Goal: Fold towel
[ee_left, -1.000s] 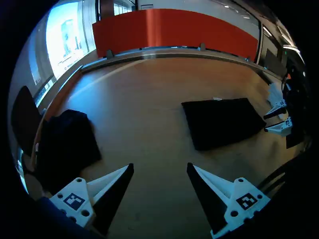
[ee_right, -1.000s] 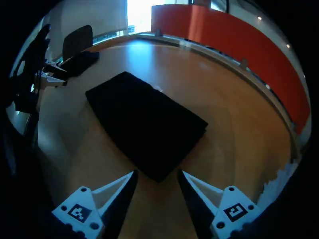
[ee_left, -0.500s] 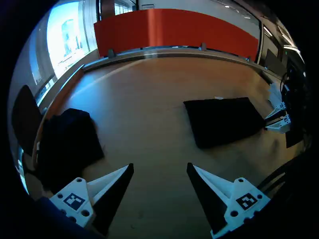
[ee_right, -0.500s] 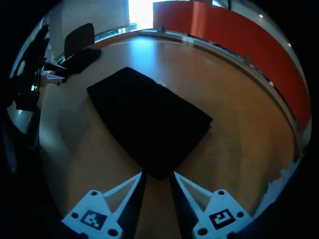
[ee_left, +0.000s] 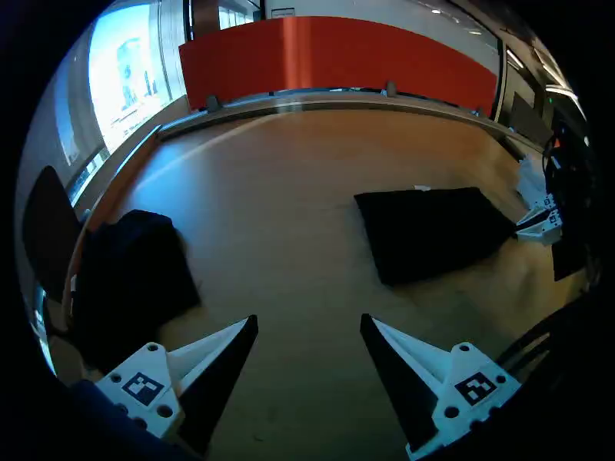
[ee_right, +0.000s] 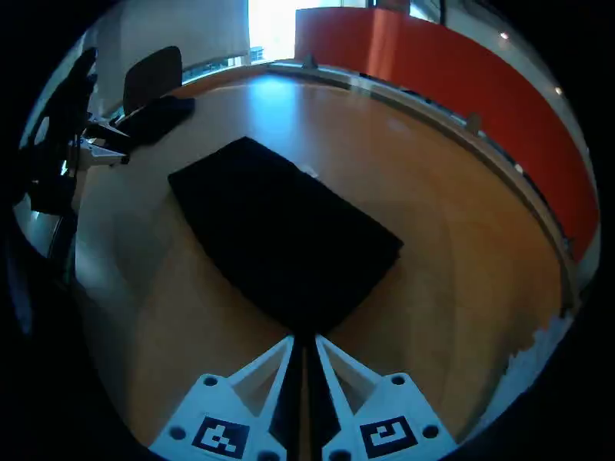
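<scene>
A black towel [ee_left: 430,230] lies folded flat on the wooden table [ee_left: 269,177], right of centre in the left gripper view. In the right gripper view the towel [ee_right: 284,238] stretches away from my right gripper [ee_right: 305,342], whose fingers have come together on its near corner. From the left gripper view, the right gripper [ee_left: 538,223] sits at the towel's far right corner. My left gripper [ee_left: 307,323] is open over bare wood, well short of the towel. It also appears far off as the left gripper [ee_right: 96,142].
A second dark cloth heap [ee_left: 131,276] lies at the table's left edge beside a dark chair [ee_left: 46,230]. A red partition [ee_left: 330,58] runs along the far edge. Bare wood spreads between the heap and the towel.
The right gripper's fingers closed from wide apart to pinching the towel's near corner. The left gripper stayed open and still.
</scene>
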Demonstrator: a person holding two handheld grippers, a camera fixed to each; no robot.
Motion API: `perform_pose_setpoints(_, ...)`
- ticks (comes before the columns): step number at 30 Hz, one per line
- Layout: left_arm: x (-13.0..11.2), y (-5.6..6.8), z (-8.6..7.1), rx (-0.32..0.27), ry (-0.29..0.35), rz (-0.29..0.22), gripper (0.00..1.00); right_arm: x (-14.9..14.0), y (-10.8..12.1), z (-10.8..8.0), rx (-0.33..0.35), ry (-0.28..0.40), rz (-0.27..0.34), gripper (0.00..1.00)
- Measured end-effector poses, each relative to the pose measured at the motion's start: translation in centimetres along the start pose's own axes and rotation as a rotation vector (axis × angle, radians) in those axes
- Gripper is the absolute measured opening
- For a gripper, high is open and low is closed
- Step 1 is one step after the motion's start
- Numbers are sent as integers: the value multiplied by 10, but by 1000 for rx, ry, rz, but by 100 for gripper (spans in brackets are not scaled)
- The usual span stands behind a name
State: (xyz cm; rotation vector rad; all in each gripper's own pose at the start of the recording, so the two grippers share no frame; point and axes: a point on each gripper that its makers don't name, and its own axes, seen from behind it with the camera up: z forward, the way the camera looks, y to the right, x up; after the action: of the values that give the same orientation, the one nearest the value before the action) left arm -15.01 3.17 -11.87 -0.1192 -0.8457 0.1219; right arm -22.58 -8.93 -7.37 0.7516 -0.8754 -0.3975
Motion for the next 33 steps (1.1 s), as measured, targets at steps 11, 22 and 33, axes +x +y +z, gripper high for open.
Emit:
perform_pose_setpoints(11, 4, 1, 0, 2, 5, -3, 99, 64, 9, -35, -50, 116, -34, 8)
perform_pose_setpoints(22, 9, 7, -1, -2, 14, -4, 99, 110, 25, -73, -97, 184, -94, 7)
perform_pose_setpoints(33, 11, 11, -3, -5, 15, -5, 99, 126, 30, -93, -112, 205, -129, 6)
